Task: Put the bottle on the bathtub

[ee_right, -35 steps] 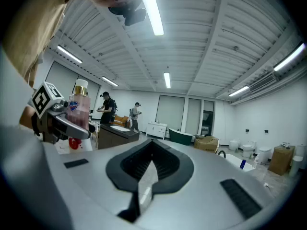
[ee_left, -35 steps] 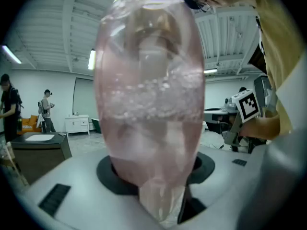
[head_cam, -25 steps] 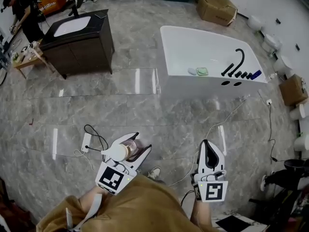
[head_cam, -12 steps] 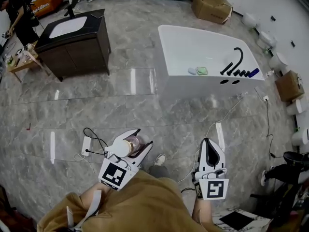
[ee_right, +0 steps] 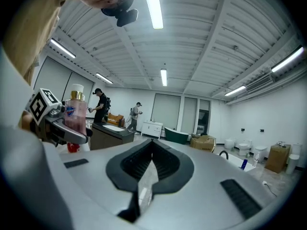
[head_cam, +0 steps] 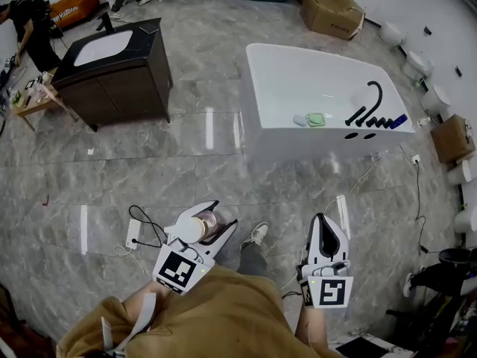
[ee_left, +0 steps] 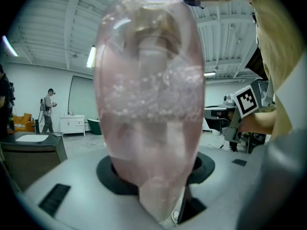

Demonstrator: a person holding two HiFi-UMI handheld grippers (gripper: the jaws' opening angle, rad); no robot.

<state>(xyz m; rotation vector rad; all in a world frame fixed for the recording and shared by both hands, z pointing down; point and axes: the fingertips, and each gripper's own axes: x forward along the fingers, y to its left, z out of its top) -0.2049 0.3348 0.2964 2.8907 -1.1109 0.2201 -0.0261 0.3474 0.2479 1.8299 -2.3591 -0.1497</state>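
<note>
**A:** Fingers (head_cam: 201, 209) of the left gripper (head_cam: 215, 218) are pinching the pink bottle (ee_left: 151, 114), which is upright with its white cap on top, over the marble floor (head_cam: 149, 170).

**B:** And the right gripper (head_cam: 320, 222)?

**A:** Jaws pressed together, empty, level beside the left one.

**B:** Where's the bathtub (head_cam: 298, 73)?

**A:** Well apart, ahead and to the right. It's white, with a black faucet (head_cam: 370, 99) on its ledge. The bottle is far short of it.

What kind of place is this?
Probably a bathroom-fittings showroom or test hall: a white bathtub standing loose on the marble floor, a sink cabinet, and toilets lined along the wall.
</note>
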